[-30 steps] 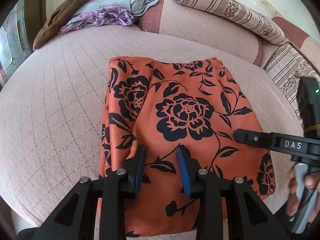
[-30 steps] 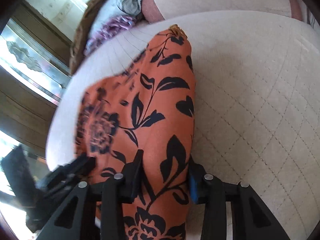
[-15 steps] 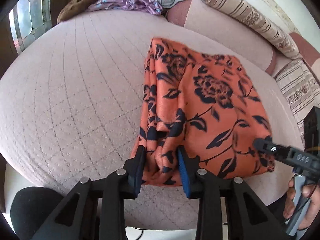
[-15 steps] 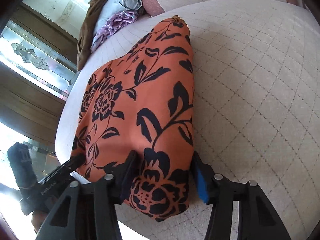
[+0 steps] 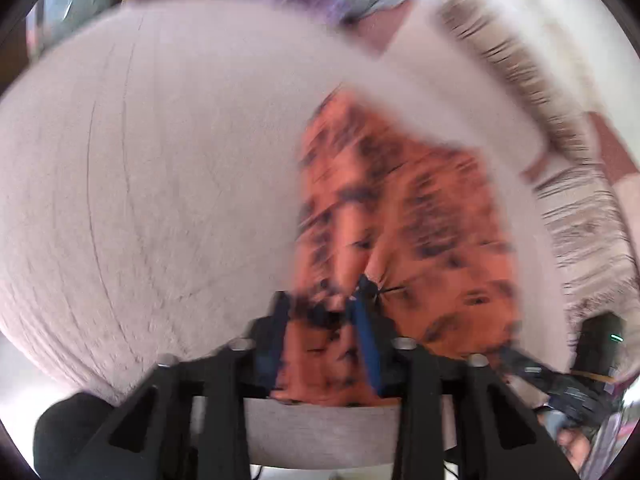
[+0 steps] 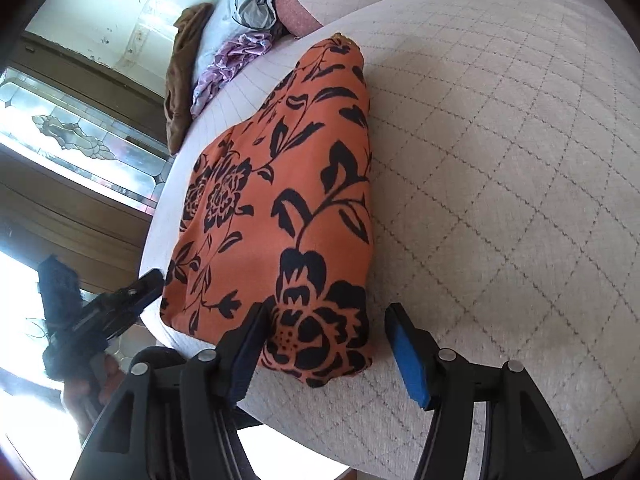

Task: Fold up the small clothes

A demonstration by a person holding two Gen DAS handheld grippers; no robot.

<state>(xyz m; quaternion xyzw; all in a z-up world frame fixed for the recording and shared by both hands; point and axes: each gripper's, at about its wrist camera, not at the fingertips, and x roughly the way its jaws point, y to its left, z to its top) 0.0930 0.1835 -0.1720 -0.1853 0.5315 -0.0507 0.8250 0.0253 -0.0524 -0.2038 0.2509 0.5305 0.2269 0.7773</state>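
Left gripper (image 5: 320, 312): jaws just closing, narrow, pinching near-left corner of folded orange cloth with black floral print (image 6: 288, 208); cloth runs lengthwise straight ahead, on quilted pale cushion (image 6: 500, 160). Right gripper (image 6: 326, 344): jaws just opening, wide, astride near-right corner, right pad clear. Left nearer for next fold.

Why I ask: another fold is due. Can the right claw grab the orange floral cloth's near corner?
Probably yes: the right claw, whose jaws have just been opening, straddles that corner of the orange floral cloth, with nothing on top.
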